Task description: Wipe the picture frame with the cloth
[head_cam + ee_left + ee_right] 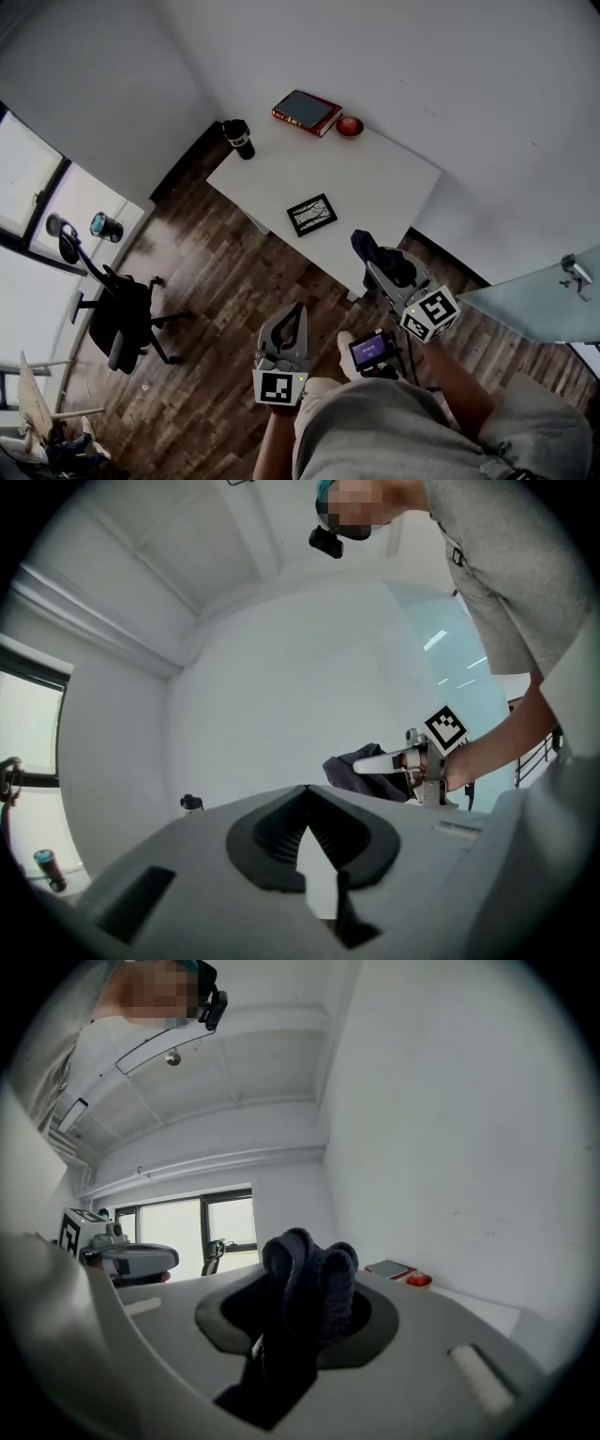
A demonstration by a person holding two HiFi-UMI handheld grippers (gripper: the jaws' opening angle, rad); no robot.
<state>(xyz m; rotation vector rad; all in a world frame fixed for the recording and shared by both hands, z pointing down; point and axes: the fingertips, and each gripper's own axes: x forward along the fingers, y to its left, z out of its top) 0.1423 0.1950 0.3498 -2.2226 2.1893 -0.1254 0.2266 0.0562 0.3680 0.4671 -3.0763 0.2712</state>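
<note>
Your right gripper [379, 265] clamps the dark cloth [309, 1288] — bunched between its jaws. Your left gripper [296, 314] is clenched, empty; the picture frame [311, 215] lies on the table [394, 178].

Both held level, the left tongs [296, 313] are pressed together empty, the right tongs [372, 266] clamp the cloth [309, 1283].

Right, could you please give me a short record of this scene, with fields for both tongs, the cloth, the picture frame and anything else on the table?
Left tongs: shut, empty, over the floor short of the table
Right tongs: shut on the cloth
cloth: dark, bunched up between the jaws
picture frame: flat on the table, untouched
Also on table: red book and red bowl at the far end, dark cup at the left corner
Beside table: black office chair
</note>
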